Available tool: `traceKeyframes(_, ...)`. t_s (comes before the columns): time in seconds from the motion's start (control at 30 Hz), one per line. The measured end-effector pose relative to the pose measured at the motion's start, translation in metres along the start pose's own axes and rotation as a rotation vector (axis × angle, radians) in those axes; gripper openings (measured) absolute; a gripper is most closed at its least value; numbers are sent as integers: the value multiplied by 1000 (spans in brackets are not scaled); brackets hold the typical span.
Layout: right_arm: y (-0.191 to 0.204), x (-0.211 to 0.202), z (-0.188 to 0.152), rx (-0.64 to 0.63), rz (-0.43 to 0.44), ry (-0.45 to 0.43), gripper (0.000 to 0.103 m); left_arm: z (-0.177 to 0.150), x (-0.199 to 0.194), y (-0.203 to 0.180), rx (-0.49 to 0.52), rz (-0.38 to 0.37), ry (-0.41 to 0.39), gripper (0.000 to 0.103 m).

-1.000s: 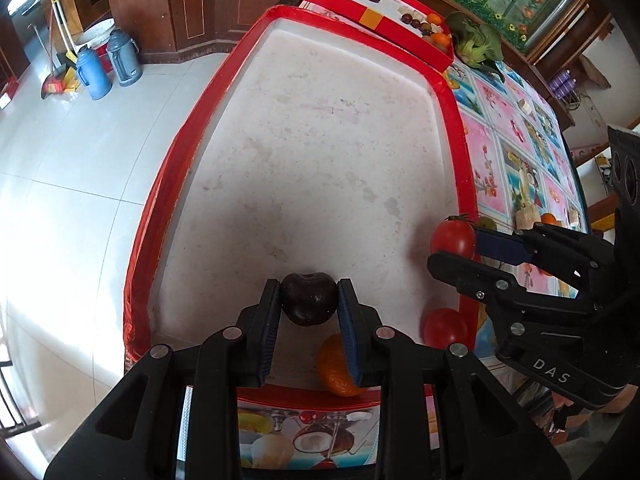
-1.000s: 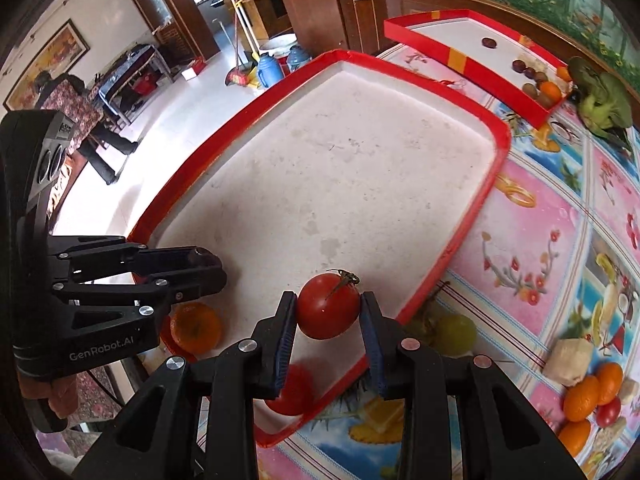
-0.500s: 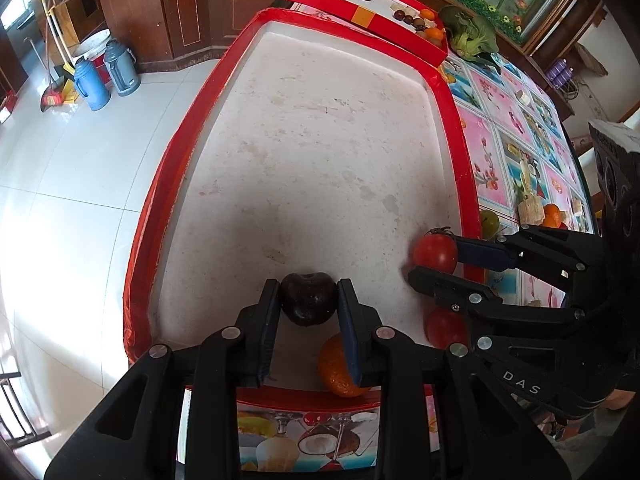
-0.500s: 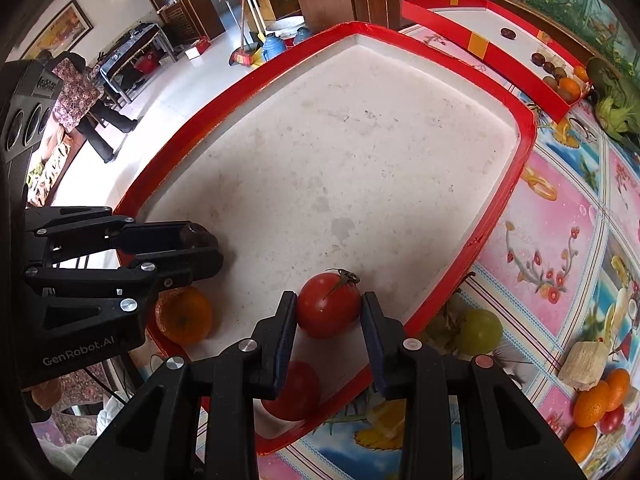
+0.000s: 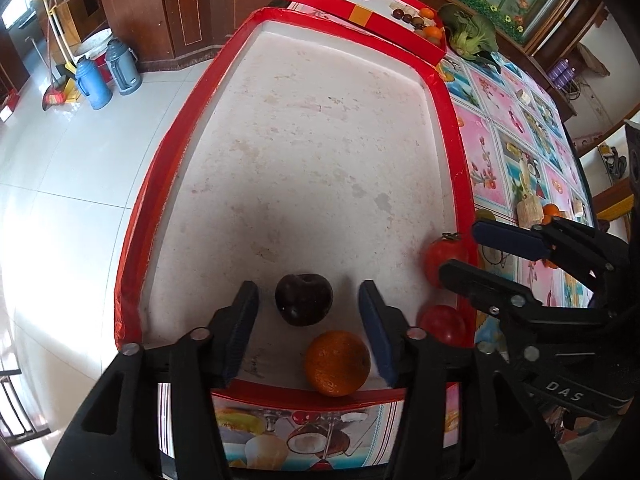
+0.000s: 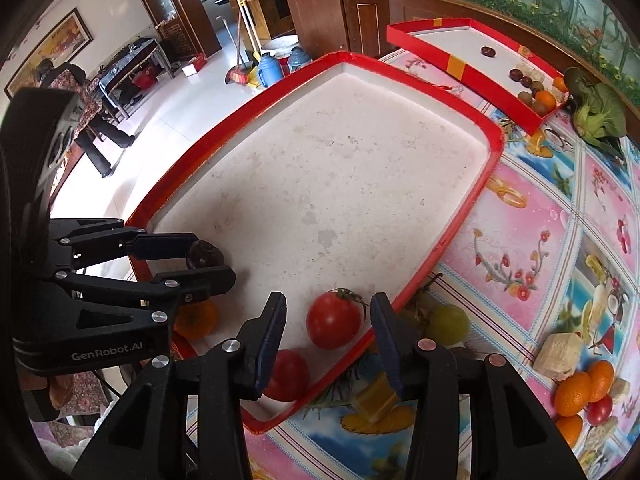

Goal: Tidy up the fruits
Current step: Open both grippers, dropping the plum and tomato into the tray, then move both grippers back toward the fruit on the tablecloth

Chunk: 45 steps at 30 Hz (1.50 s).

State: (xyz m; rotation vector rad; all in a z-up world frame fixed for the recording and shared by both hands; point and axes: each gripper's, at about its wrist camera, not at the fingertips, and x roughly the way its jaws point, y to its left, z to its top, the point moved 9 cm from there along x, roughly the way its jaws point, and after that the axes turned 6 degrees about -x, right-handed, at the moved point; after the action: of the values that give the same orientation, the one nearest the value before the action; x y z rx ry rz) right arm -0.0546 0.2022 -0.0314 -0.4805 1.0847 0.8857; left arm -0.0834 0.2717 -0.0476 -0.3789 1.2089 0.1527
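A dark plum (image 5: 304,299) rests on the white floor of the red-rimmed tray (image 5: 460,184) near its front edge. My left gripper (image 5: 308,292) straddles it, jaws opening, with a gap on each side of the fruit. An orange (image 5: 337,362) lies just behind the plum. In the right wrist view a red tomato (image 6: 334,320) sits by the tray's right rim (image 6: 460,216) between the opening jaws of my right gripper (image 6: 329,304), pads clear of it. A second tomato (image 6: 286,374) lies under the left finger. The left gripper (image 6: 210,258) shows at the left.
A second red tray (image 6: 452,64) with several small fruits stands at the back. On the flowered tablecloth lie a green fruit (image 6: 448,322) just outside the rim, a pile of oranges (image 6: 580,390), a pale block (image 6: 558,350) and a green vegetable (image 6: 600,114).
Both grippers have opened. The plum is let go from the left jaws and the tomato from the right; each fruit now lies on the tray floor.
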Motion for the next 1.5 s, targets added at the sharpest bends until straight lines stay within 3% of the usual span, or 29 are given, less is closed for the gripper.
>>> traceKeyframes(0.13,-6,-13,-2,12,-7,-29,55,3,-5,-2,-13,-3,-10,60)
traceKeyframes(0.27,-13,-21,-7,34,-10,-44,63,5,-8,-9,-9,-8,-17,73)
traceKeyframes(0.43,-22,-29,-15,72,-10,-56,72,6,-12,-23,21,-4,-23,73)
traceKeyframes(0.97,-65,-60,-47,197,-56,-92,79,5,-16,-54,52,-28,-23,73)
traceKeyframes(1.27,-111,-82,-98,361,-98,-93,80,5,-10,-83,106,-56,-6,73)
traceKeyframes(1.5,-140,-93,-136,478,-129,-78,80,5,-3,-123,206,-77,7,73)
